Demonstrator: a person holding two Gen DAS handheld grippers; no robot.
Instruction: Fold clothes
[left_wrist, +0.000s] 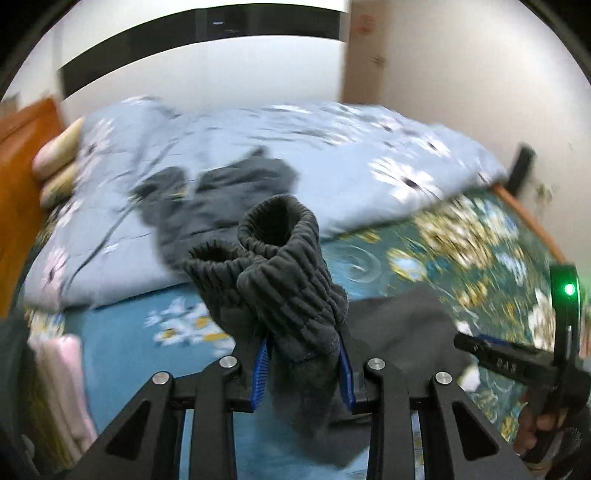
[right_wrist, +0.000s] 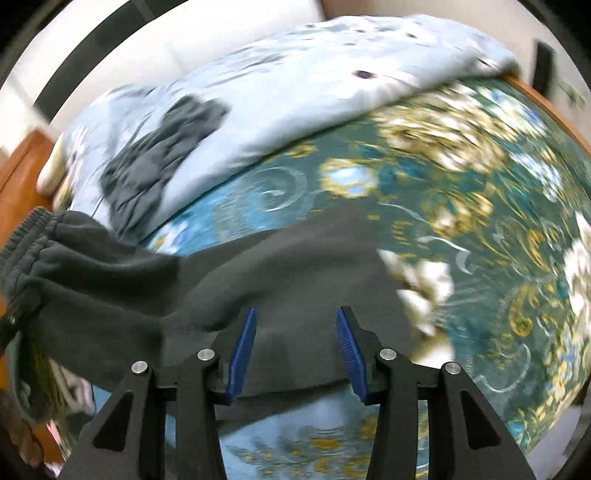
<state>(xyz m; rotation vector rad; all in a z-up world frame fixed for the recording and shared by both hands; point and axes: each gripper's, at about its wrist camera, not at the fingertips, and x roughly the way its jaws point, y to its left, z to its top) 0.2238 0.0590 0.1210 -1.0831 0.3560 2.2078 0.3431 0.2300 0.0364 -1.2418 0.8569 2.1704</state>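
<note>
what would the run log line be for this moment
left claw: shut on dark grey garment cuffs | right claw: open over same garment | second dark garment: on quilt

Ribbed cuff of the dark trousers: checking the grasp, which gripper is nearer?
Left. The left gripper clamps fabric just below the ribbed cuff; the right gripper is farther along the cloth.

No legible text or labels.

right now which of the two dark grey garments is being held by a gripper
The dark grey ribbed-cuff garment, clamped in the left gripper and stretching over the teal sheet; the other crumpled grey garment lies loose on the pale-blue floral duvet.
</note>
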